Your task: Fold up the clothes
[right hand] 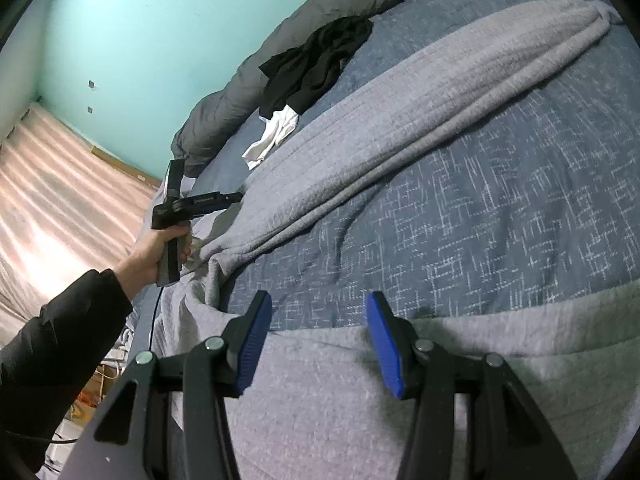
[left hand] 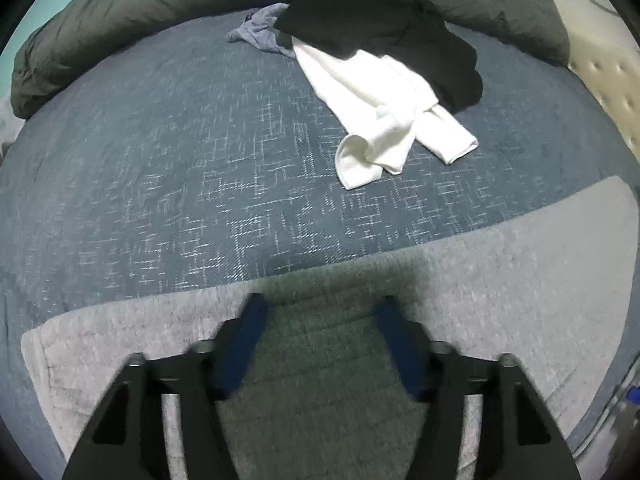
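Over the grey garment point(left hand: 500, 280), both claws gape empty; left claw point(left hand: 322, 320) tilted steeply downward.

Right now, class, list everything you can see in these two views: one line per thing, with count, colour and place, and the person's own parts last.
Grey garment: one, light grey, ribbed, spread across the bed's near side, under both grippers.
Black garment: one, black, crumpled at the far side of the bed, partly over the white one.
White garment: one, white, bunched, sticking out from under the black one.
Blue-grey garment: one, blue-grey, crumpled beside the black one.
Bedspread: one, dark blue with white hatching, covering the bed.
Duvet: one, dark grey, rolled along the far edge.
Wall: turquoise, behind the bed.
Left gripper: one, black with blue pads, open above the grey garment.
Right gripper: one, same colours, open.
Hand: one, holding the left gripper's handle, black sleeve.
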The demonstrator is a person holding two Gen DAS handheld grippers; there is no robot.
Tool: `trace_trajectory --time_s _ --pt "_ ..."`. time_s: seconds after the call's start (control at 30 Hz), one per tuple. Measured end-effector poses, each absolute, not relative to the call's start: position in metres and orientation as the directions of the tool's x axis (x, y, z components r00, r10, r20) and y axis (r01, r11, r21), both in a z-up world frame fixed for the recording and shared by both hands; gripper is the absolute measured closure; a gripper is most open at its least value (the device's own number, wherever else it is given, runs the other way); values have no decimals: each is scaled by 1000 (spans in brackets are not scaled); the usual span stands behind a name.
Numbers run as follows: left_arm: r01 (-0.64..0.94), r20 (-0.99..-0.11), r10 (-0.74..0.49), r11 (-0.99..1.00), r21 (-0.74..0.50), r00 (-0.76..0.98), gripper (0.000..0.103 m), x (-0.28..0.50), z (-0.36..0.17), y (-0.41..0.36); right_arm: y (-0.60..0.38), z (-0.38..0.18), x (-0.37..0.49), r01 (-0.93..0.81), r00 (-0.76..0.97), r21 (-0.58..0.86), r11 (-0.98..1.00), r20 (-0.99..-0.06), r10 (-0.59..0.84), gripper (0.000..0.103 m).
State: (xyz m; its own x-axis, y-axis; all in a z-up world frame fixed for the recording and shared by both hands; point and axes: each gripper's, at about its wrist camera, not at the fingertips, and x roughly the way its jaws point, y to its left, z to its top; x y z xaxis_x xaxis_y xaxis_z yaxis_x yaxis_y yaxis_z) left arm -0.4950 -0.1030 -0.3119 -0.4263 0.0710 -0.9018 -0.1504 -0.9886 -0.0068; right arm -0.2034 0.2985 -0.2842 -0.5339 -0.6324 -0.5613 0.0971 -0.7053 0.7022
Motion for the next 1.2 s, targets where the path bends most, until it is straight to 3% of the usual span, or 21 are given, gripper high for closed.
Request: trace_trajectory --time_s 0.13,0.2,0.6,0.73,0.8,0.9,0.97,1.03,1.2 --pt "-161 -886 43 -986 36 -461 94 -493 -311 -95 300 -287 -204 87 -531 708 -701 -563 -634 53" --pt "-160 -882 35 -986 47 -471 99 -493 -311 -93 301 -286 -203 86 -535 712 -697 -557 -635 53" --pt "-98 -868 27 -995 25 -496 102 -509 -311 -96 302 -286 -203 85 -536 722 -687 -548 -642 53" --pt "-102 -846 116 -992 -74 -520 101 -502 -285 -111 302 -284 -203 85 -542 723 -685 -544 -641 53" --pt "-105 -845 142 -989 -102 -515 96 -496 -273 -125 300 -285 -202 83 -539 724 -685 -545 -642 53" --pt "-142 -861 142 -986 -82 -489 70 -487 -267 -138 297 -284 -200 90 -536 726 -682 -542 -647 53" --pt "-158 -866 158 -983 -93 -474 63 -483 -265 -141 295 -282 -199 98 -537 723 -684 -541 -648 53" --pt "-164 -870 174 -980 -109 -462 46 -481 -266 -141 295 -281 -199 100 -537 722 -684 -539 -648 53" --pt "-105 -886 146 -988 -111 -439 42 -481 -276 -148 300 -281 -200 90 -544 725 -683 -539 -643 53"
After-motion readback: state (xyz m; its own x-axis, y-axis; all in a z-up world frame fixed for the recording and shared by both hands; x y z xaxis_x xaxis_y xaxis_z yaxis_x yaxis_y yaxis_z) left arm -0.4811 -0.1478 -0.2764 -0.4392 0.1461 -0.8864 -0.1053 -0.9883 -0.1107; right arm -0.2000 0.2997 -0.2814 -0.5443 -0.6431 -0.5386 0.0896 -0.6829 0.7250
